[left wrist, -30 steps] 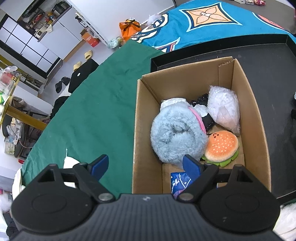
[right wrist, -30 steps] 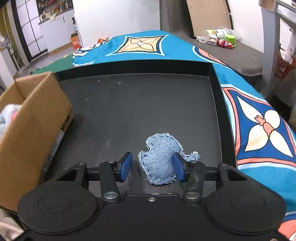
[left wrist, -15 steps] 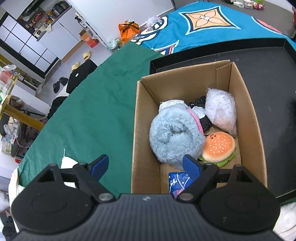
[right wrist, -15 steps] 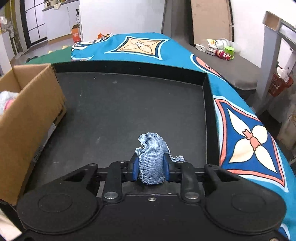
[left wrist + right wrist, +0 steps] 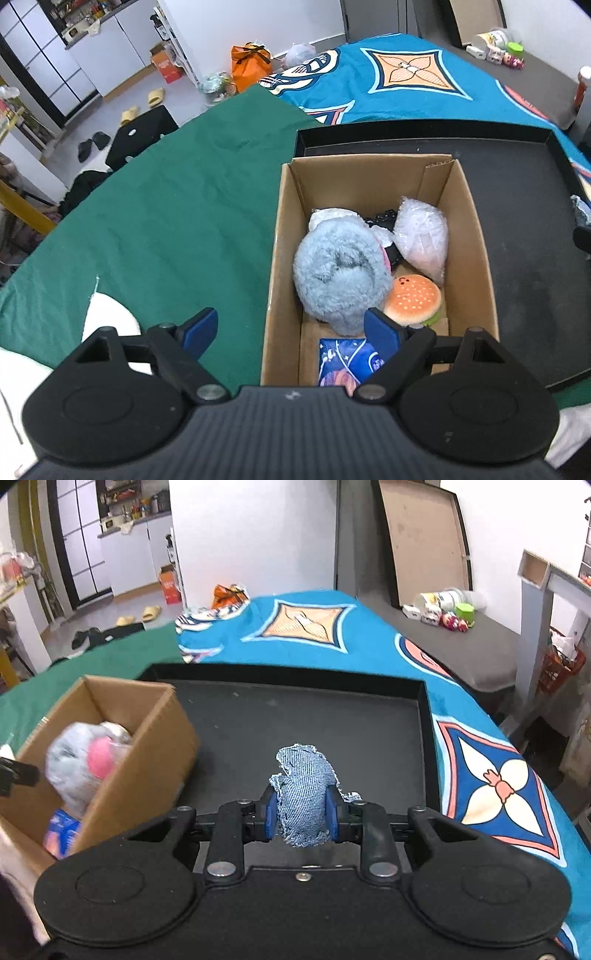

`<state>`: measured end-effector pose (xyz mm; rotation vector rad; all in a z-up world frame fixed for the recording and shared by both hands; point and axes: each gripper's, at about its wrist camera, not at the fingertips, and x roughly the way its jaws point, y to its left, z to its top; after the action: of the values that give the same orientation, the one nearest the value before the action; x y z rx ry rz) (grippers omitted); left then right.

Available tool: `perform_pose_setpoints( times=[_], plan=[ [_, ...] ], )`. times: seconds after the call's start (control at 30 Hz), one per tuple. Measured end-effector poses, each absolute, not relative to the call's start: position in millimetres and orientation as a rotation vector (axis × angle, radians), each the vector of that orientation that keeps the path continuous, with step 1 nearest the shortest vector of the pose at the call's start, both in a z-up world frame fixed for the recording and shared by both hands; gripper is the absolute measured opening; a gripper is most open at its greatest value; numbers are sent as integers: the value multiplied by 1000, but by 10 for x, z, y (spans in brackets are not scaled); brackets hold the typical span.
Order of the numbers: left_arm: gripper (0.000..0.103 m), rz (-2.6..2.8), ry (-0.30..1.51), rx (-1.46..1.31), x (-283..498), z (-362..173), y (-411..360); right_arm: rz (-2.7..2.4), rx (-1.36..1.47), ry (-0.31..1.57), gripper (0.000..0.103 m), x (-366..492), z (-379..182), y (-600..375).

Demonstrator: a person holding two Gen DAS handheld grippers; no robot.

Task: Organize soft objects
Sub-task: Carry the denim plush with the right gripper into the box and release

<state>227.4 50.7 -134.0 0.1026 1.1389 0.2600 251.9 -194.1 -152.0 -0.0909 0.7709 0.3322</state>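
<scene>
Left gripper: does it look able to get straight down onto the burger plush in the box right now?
Probably yes. The left gripper is open above the open-topped cardboard box, and the burger plush lies uncovered on top, though the blue furry plush crowds one side.

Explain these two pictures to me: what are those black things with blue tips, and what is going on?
They are hand-held grippers, one in each of a person's hands, each with a camera looking out along its two fingers. The left gripper hangs with jaws wide open over a cardboard box holding a fluffy blue toy, a burger toy and a plastic bag. The right gripper has its jaws shut on a denim pouch, lifted above a black tray; the box stands in that tray, to the left.
</scene>
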Motion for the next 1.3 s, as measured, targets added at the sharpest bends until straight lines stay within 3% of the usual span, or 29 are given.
perform_pose_setpoints(
  times=[0.37,0.43,0.57,0.63,0.8,1.3],
  plan=[
    [82,199,1126,86,2147,-1229,739,387,-84,712,26,2248,-1097,-1648],
    [78,180,1122,60,2123,-1222,782,391,-98,701,26,2201,-1049,-1586],
    [60,152,1146,14,2111,-1297,840,407,-111,691,26,2117,-967,-1452],
    [59,145,1142,18,2104,-1316,843,417,-111,688,26,2081,-929,-1386],
    [40,121,1180,-22,2136,-1403,921,455,-98,686,26,2006,-834,-1213],
    [27,117,1222,-61,2147,-1556,1095,514,-63,746,26,1925,-880,-813]
  ],
)
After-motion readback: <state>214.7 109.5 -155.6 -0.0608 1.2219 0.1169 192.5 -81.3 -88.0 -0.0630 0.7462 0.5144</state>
